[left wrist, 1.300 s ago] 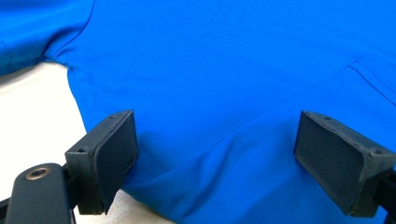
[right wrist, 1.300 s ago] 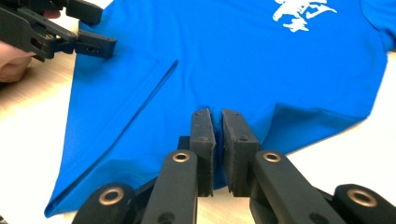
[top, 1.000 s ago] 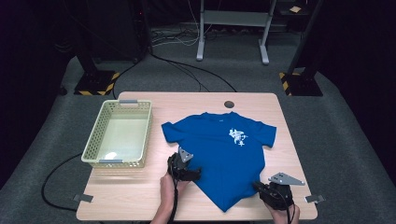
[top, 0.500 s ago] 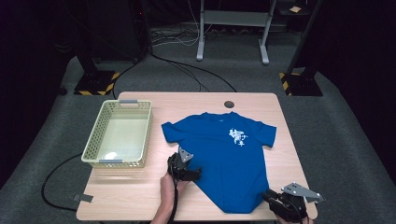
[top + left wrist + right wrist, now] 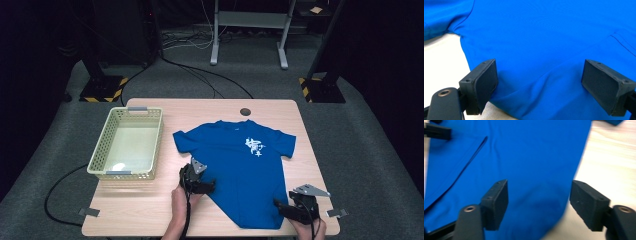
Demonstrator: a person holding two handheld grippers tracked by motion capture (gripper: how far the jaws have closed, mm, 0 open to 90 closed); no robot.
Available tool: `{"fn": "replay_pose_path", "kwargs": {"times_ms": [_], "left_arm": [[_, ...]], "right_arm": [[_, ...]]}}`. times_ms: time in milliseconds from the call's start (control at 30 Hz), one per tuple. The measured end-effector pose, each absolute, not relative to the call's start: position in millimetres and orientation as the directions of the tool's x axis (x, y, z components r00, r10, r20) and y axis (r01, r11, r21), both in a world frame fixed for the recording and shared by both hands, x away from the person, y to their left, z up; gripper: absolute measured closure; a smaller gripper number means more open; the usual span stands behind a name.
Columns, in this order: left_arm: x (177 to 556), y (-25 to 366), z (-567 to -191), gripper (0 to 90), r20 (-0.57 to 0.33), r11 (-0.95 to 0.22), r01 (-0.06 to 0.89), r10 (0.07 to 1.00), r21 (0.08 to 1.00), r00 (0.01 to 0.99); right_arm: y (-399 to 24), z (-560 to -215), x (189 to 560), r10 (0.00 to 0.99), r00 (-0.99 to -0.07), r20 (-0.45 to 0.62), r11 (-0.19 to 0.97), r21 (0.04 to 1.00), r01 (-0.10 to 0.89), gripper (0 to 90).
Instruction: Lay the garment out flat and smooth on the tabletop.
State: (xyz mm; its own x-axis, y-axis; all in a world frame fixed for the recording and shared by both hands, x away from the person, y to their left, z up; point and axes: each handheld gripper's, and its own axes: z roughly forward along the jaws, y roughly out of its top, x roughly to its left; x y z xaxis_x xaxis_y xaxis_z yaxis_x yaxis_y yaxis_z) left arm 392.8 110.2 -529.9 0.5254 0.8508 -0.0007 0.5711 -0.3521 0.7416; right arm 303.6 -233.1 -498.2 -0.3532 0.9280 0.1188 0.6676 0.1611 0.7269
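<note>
From above, a blue T-shirt point(image 5: 242, 167) lay flat on the counter point(image 5: 150, 205), the left gripper point(image 5: 206, 187) at its side hem and the right gripper point(image 5: 280, 206) at the bottom corner. Along the left gripper point(image 5: 537, 83), spread jaws straddled cloth. Along the right gripper point(image 5: 539, 202), jaws had just been opening over the hem (nothing pinched); a clean grip likely needed both lower, squarely on the edge.
</note>
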Motion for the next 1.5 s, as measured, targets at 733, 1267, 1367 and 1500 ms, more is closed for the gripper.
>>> {"fn": "replay_pose_path", "kwargs": {"times_ms": [733, 1267, 1367, 1500], "left_arm": [[393, 110, -530, 13.2, -0.002, -0.349, 0.572, 0.852, 0.742, 0.523], [393, 110, -530, 13.1, -0.002, -0.349, 0.572, 0.852, 0.742, 0.523], [393, 110, -530, 13.1, -0.001, -0.351, 0.572, 0.852, 0.741, 0.524], [393, 110, -530, 13.1, -0.002, -0.349, 0.572, 0.852, 0.742, 0.523]], "right_arm": [[-258, -519, 326, 0.935, -0.341, 0.096, 0.158, 0.747, 0.646, 6.5], [-259, -530, 374, 0.937, -0.349, 0.009, 0.232, 0.733, 0.640, 5.4], [-260, -530, 376, 0.934, -0.356, 0.015, 0.232, 0.733, 0.639, 4.6], [-262, -530, 379, 0.931, -0.364, 0.017, 0.237, 0.731, 0.640, 3.8]]}}
